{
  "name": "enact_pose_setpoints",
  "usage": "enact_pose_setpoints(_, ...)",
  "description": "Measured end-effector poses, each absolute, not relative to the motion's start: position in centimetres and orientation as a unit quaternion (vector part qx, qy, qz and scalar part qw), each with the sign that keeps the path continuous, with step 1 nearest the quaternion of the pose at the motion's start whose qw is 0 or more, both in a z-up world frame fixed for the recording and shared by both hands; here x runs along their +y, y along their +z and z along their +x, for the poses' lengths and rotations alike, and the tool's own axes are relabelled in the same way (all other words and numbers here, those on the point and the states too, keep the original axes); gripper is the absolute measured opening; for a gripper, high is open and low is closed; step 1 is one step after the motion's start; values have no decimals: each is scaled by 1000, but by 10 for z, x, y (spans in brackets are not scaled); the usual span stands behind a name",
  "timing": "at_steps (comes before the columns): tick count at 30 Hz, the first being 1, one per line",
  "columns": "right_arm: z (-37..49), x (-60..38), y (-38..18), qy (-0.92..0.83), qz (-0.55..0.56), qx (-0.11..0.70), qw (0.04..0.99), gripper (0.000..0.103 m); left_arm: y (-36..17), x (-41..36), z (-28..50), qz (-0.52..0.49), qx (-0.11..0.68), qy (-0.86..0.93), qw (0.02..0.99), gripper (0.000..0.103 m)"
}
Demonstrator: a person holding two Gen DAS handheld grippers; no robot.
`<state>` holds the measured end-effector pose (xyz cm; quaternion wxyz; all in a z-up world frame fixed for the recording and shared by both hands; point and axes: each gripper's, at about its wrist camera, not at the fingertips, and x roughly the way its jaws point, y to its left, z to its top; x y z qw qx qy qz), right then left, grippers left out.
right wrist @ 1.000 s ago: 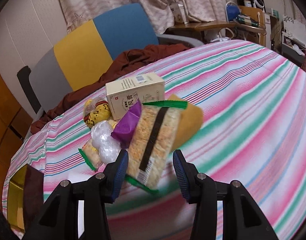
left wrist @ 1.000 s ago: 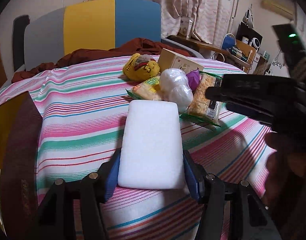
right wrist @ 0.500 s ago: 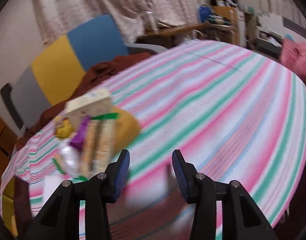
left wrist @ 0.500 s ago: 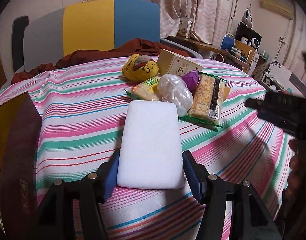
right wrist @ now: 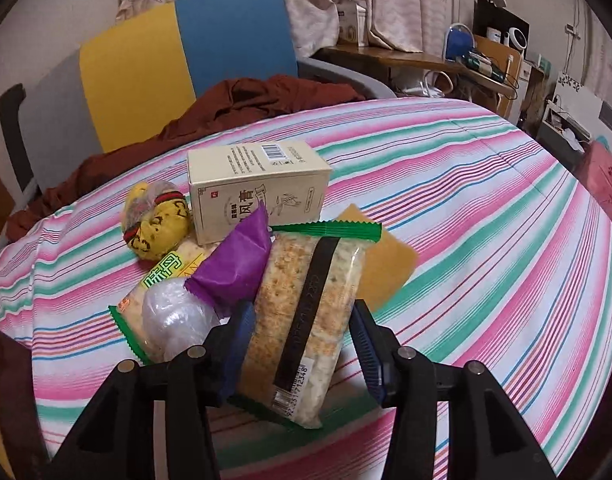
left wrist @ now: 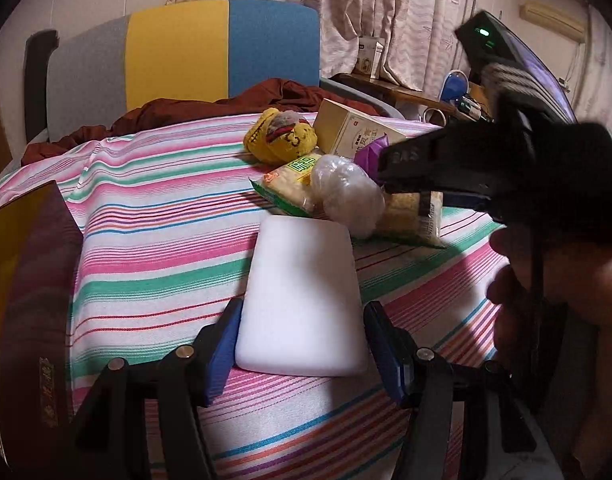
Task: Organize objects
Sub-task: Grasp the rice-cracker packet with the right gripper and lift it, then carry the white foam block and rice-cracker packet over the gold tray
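A white foam block (left wrist: 302, 292) lies flat on the striped tablecloth (left wrist: 154, 248). My left gripper (left wrist: 302, 344) straddles its near end, pads just off its sides. Behind it sits a pile: a cracker pack (right wrist: 306, 320), purple wrapper (right wrist: 234, 264), clear plastic bundle (right wrist: 174, 316), yellow plush (right wrist: 154, 220), cream box (right wrist: 258, 192) and green-edged snack pack (right wrist: 166, 276). My right gripper (right wrist: 302, 340) reaches over the cracker pack, which lies between its fingers; its jaws are opening and do not pinch the pack. In the left wrist view the right gripper (left wrist: 390, 172) hangs over the pile.
A tan square (right wrist: 382, 264) lies under the cracker pack's far side. A dark brown and yellow box (left wrist: 30, 280) stands at the table's left edge. A grey, yellow and blue chair (right wrist: 166, 68) with brown cloth (right wrist: 266, 100) stands behind. A hand (left wrist: 566, 280) holds the right gripper.
The right gripper swung away to the right, then came back over the cracker pack. The left fingers spread a little from the white block, which stayed put.
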<state>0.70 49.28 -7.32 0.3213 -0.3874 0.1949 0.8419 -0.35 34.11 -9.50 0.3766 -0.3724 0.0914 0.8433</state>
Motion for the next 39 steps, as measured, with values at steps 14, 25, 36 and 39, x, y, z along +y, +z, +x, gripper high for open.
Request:
enact_pose_setpoints(14,109,497,-85,858,-320,300,266,36,-95,350,3,-378,115,833,387,81)
enact_pose_setpoints(25,117,484,-82,855,-355,266,269,37,-92,358,-5,-391,124,835,366,60)
enact_pose_setpoints(36,106,480,-93,852,-379,225,281,47,-88,343,9,-375,114,840,375,56)
enact_pose_setpoints(39,111,481,-95,857,-368,229,278,46,-85,333,16,-369,109,842,378,57)
